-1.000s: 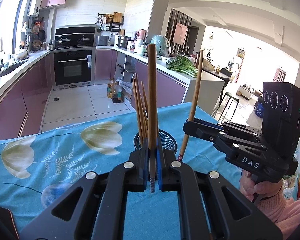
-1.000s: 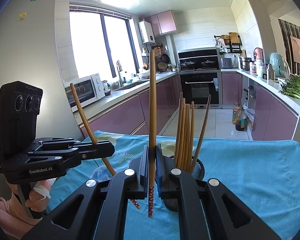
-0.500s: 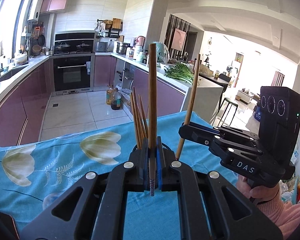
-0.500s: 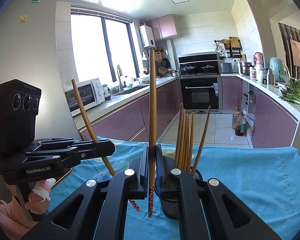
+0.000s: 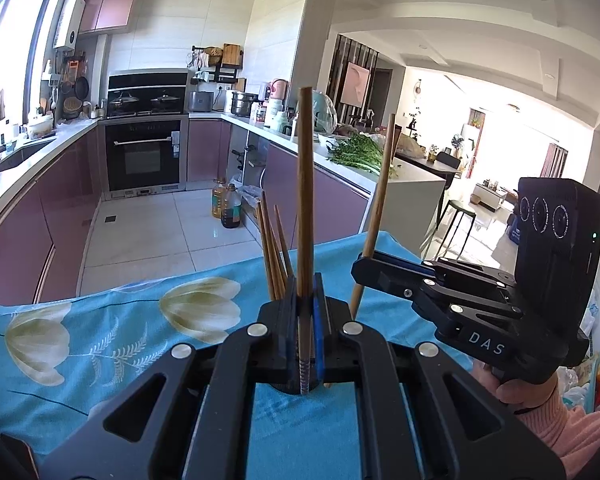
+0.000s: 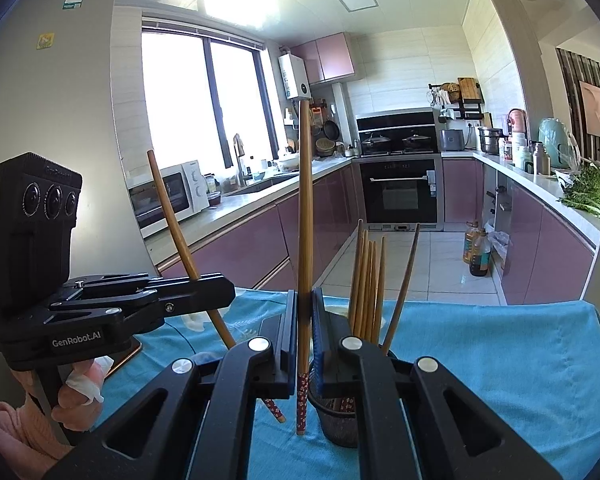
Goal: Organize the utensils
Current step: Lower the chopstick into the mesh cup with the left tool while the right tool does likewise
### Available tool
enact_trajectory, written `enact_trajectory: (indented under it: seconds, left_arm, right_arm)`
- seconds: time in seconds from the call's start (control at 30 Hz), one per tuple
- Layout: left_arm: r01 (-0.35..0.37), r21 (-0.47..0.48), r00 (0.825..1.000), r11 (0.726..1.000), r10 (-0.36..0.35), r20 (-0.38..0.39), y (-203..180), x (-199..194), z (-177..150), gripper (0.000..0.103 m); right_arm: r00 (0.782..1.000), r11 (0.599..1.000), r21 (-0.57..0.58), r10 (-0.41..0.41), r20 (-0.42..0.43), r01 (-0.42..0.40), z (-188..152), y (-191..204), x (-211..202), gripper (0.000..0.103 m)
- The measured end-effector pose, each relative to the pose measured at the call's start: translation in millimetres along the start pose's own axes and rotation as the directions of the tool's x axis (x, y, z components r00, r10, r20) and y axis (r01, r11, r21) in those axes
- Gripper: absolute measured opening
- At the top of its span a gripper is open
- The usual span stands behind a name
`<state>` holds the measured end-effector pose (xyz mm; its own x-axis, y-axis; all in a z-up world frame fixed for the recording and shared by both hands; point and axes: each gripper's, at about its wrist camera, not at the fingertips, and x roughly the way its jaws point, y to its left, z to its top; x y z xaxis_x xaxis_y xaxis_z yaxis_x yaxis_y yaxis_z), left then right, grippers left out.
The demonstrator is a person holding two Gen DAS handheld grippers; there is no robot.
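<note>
My left gripper [image 5: 305, 304] is shut on one upright wooden chopstick [image 5: 305, 200], held just above and in front of the black mesh holder, which the jaws mostly hide. My right gripper [image 6: 303, 320] is shut on another upright chopstick [image 6: 305, 216] with a red patterned tip, held left of the mesh holder [image 6: 340, 420]. Several chopsticks [image 6: 366, 280] stand in the holder; they also show in the left wrist view [image 5: 272, 248]. Each gripper shows in the other's view: the right one [image 5: 366, 270] and the left one [image 6: 216, 294], both gripping tilted chopsticks.
The table is covered by a blue floral cloth [image 5: 100, 340], its far edge dropping to the tiled kitchen floor [image 5: 148, 232]. Purple cabinets and an oven [image 6: 398, 192] line the room behind. A dark flat object [image 6: 120, 356] lies on the cloth at the left.
Both grippers have risen slightly and moved in toward the holder with their chopsticks. The holder is now mostly hidden behind my left jaws. Both grips are unchanged.
</note>
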<state>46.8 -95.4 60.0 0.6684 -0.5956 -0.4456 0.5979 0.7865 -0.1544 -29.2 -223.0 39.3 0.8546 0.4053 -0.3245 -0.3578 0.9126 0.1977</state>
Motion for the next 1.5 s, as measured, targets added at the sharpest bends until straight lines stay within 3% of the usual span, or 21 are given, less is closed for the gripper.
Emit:
enact_trajectory:
  seconds: [0.83,1.5]
  left_arm:
    - [0.003,0.013,0.997,1.000,-0.004,0.072,-7,1,10,0.007]
    - [-0.007,0.039,1.000,0.999,0.006,0.026,-18,12,5,0.007]
  right_arm:
    - [0.999,0.999,0.003,-0.032,0.033,0.032,13,-1,6,0.006]
    - [0.997,0.997,0.009,-0.075,-0.006,0.075,13,-7,30,0.006]
